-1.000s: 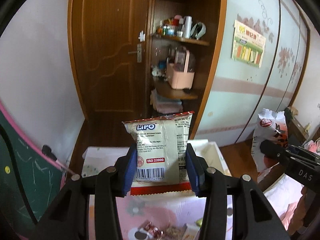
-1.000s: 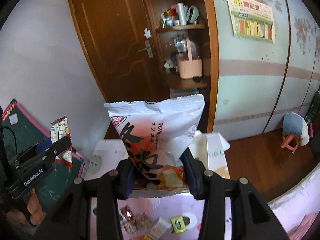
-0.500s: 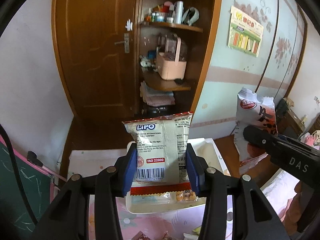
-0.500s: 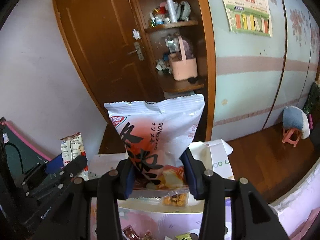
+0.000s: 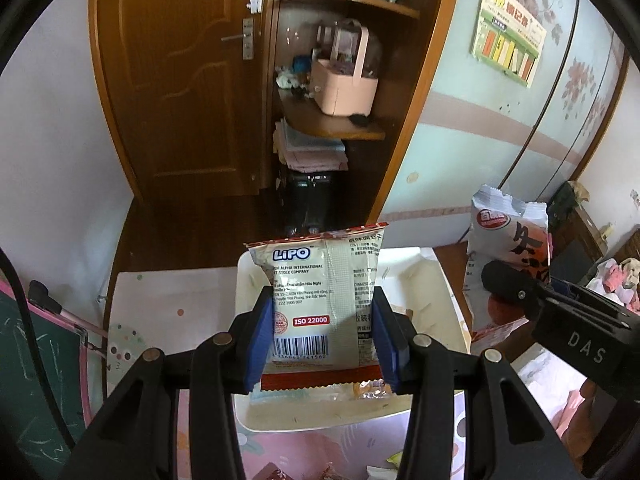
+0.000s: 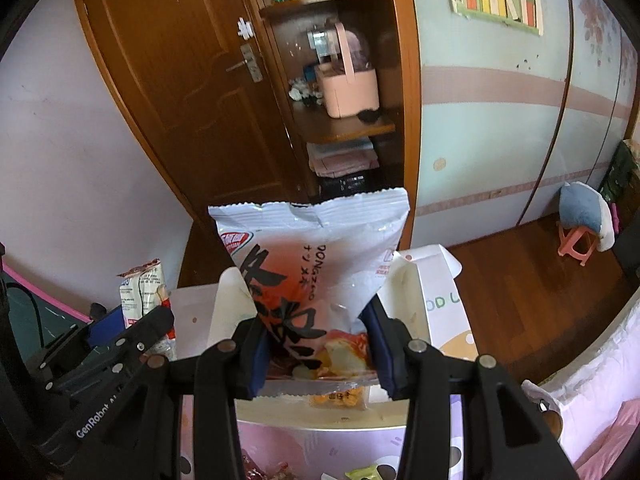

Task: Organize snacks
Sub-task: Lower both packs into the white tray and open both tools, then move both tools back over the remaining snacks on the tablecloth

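1. Now lined up over the white box (image 5: 448, 300), both grippers carrying a packet each; a second ago lower and further back, with only the box's far edge peeking past the packets, now with the whole open tray spread beneath them.
2. Means, by the look of it, the carry is nearly done and the drop into the box comes next.
3. Left gripper (image 5: 322, 344): jaws pinching the biscuit packet (image 5: 320, 292) by its lower half, packet upright, barcode side facing the camera, hanging above the near part of the box.
4. Right gripper (image 6: 320, 350): jaws pinching the big white chip bag (image 6: 308, 264) near its bottom seam, bag upright and bulging above the grip, poised above the box (image 6: 444, 308) as well.
5. Same chip bag (image 5: 508, 248) seen off to the right from the left camera, apart from the biscuit packet, so no clash between the two loads yet.
6. Inside the box: a small orange snack packet (image 6: 340, 398) lying flat at the near wall, a pale blue wrapper (image 5: 260, 396) beside it; remainder of the interior mostly bare white.
7. Box flap (image 6: 432, 264) standing open on the right.
8. More loose snacks (image 6: 360, 472) waiting on the pink surface (image 5: 320, 448) in front of the box, so sorting probably not finished.
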